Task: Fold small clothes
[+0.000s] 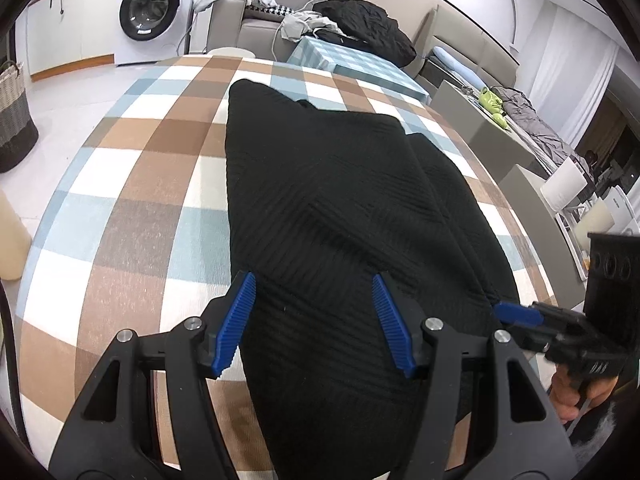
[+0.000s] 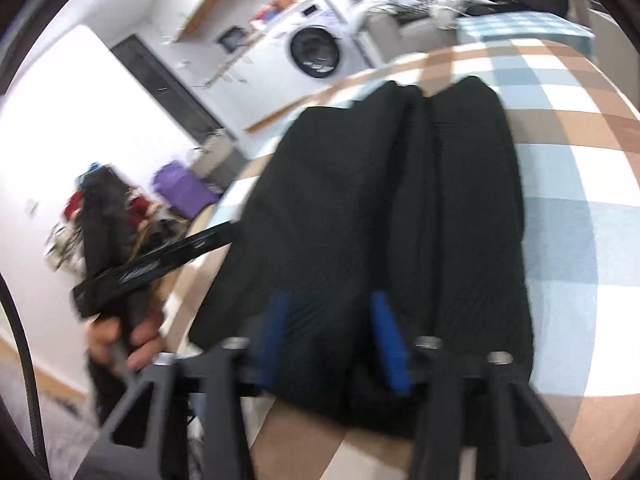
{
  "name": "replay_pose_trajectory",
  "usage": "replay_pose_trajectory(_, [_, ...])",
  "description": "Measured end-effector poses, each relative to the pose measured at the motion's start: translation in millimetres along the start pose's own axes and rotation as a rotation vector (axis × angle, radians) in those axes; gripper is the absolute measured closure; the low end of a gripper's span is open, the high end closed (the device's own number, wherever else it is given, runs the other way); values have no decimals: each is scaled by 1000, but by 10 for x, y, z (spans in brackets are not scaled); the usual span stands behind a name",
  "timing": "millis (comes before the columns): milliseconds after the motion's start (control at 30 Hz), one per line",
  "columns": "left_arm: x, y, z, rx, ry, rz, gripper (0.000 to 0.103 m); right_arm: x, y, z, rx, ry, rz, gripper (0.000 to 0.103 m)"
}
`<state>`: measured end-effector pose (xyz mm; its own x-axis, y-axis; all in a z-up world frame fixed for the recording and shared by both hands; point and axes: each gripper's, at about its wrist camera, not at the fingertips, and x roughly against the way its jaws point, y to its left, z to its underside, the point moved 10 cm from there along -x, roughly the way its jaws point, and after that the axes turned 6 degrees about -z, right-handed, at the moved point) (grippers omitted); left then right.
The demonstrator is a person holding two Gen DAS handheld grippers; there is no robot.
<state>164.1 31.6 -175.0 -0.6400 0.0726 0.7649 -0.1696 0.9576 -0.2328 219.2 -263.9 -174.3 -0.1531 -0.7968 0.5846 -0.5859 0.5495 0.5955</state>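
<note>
A black ribbed knit garment [image 1: 340,208] lies folded lengthwise on the checked tablecloth [image 1: 132,184]. My left gripper [image 1: 314,292] is open, its blue pads above the garment's near end, holding nothing. My right gripper [image 1: 508,312] shows at the garment's right edge in the left wrist view. In the blurred right wrist view the right gripper [image 2: 332,312] is open over the garment [image 2: 380,200], pads apart, nothing between them. The left gripper's black body [image 2: 160,256] and the hand holding it show at the left.
A washing machine [image 1: 152,12] stands beyond the table. A sofa with a black garment pile [image 1: 368,28] and a second checked table [image 1: 352,64] lie behind. A woven basket [image 1: 14,116] stands on the floor at left. Grey chairs [image 1: 480,120] stand at right.
</note>
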Motion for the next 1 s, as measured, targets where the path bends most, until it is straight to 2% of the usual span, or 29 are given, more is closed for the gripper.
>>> replay_pose_trajectory(33, [-8, 8, 10, 1, 6, -2, 45, -38, 22, 42, 21, 9, 4, 54])
replay_pose_trajectory(67, [-15, 18, 8, 2, 7, -3, 45, -89, -20, 83, 38, 29, 40, 66])
replay_pose_trajectory(100, [-10, 19, 11, 1, 6, -3, 45, -107, -23, 105, 46, 34, 59, 73])
replay_pose_trajectory(167, [-3, 20, 12, 1, 5, 0, 45, -147, -41, 112, 47, 41, 71, 94])
replay_pose_trajectory(200, [6, 21, 13, 0, 2, -1, 45, -141, -9, 133, 53, 37, 61, 98])
replay_pose_trajectory(300, [20, 36, 15, -1, 2, -3, 45, 57, 104, 92, 93, -9, 61, 98])
replay_pose_trajectory(433, [37, 33, 22, -1, 1, 0, 45, 84, -138, 192, 37, 49, 182, 97])
replay_pose_trajectory(533, [71, 5, 23, -12, -1, 3, 45, 137, -203, 148, -39, 22, 136, 94])
replay_pose_trajectory(600, [88, -17, 24, -19, -2, 7, 45, 146, -186, 71, -30, 8, 143, 87])
replay_pose_trajectory(667, [93, -37, 32, -25, 1, 8, 45, 46, -120, -37, -21, 7, 114, 70])
replay_pose_trajectory(733, [82, -63, 29, -20, 2, 13, 45, -106, -98, -124, -19, 21, 102, 66])
replay_pose_trajectory(800, [51, -132, 29, -15, 14, 28, 45, -262, -109, -197, 4, 30, 117, 68])
replay_pose_trajectory(833, [43, -177, 27, -23, 14, 33, 45, -364, -180, -221, 18, 46, 161, 79])
replay_pose_trajectory(867, [42, -220, 25, -35, 11, 36, 45, -407, -198, -234, 15, 57, 155, 92])
replay_pose_trajectory(900, [46, -271, 22, -51, 7, 33, 45, -426, -171, -260, 15, 53, 125, 98])
replay_pose_trajectory(1000, [36, -408, 35, -78, 15, 63, 45, -280, -2, -374, 101, 35, 146, 99])
